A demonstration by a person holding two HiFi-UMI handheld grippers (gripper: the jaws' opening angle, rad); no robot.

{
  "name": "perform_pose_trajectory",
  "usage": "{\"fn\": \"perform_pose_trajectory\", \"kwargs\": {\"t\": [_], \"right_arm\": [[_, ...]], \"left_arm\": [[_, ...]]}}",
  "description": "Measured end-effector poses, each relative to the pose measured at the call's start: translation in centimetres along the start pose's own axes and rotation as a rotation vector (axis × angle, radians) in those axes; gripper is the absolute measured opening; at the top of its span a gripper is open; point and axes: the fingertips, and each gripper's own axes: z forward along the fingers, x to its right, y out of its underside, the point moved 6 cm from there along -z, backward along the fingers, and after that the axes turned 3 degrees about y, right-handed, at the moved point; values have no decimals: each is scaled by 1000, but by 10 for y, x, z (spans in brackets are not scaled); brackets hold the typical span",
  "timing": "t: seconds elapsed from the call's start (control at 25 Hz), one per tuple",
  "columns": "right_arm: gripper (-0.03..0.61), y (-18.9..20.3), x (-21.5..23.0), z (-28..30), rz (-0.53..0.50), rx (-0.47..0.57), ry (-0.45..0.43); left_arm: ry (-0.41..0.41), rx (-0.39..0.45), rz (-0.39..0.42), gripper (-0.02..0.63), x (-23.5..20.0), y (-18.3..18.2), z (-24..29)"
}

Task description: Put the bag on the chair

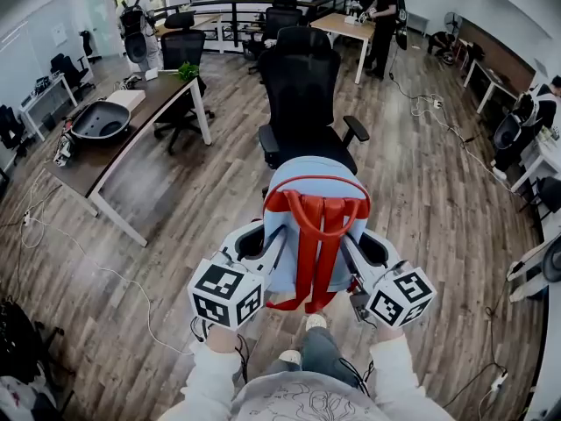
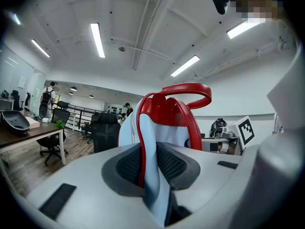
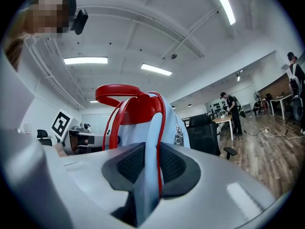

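A light blue backpack (image 1: 311, 202) with red straps and a red top handle hangs in the air between my two grippers, just in front of a black office chair (image 1: 305, 95). My left gripper (image 1: 263, 241) is shut on the bag's left edge (image 2: 150, 175), the red piping pinched between the dark pads. My right gripper (image 1: 364, 251) is shut on the bag's right edge (image 3: 151, 175) in the same way. The chair's seat (image 1: 307, 146) lies just beyond the bag and is bare. The chair also shows in the left gripper view (image 2: 106, 133) and the right gripper view (image 3: 206, 136).
A long brown desk (image 1: 114, 139) with a dark bowl-shaped object (image 1: 99, 121) stands at the left. Cables (image 1: 96, 274) trail over the wooden floor. More desks and chairs stand behind, with a person (image 1: 382, 20) at a far table and another person (image 1: 136, 20) at the back left.
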Motion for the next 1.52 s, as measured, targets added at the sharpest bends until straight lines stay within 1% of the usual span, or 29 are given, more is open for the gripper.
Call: {"fn": "perform_pose_trajectory", "kwargs": {"t": [0.2, 0.4, 0.76, 1.08, 1.24, 1.52], "right_arm": [[87, 2, 24, 26, 14, -12, -9], [87, 0, 57, 56, 22, -19, -28], [87, -24, 146, 139, 6, -36, -85], [87, -51, 221, 206, -14, -30, -141], [87, -56, 248, 228, -17, -30, -153], [87, -51, 284, 259, 11, -48, -147]], "left_arm": [[-5, -19, -12, 81, -19, 0, 28], [-22, -21, -13, 83, -39, -4, 64], [-75, -13, -28, 83, -89, -29, 164], [-119, 16, -18, 83, -125, -56, 246], [-129, 19, -10, 83, -138, -61, 276], [-132, -12, -19, 84, -161, -60, 317]]}}
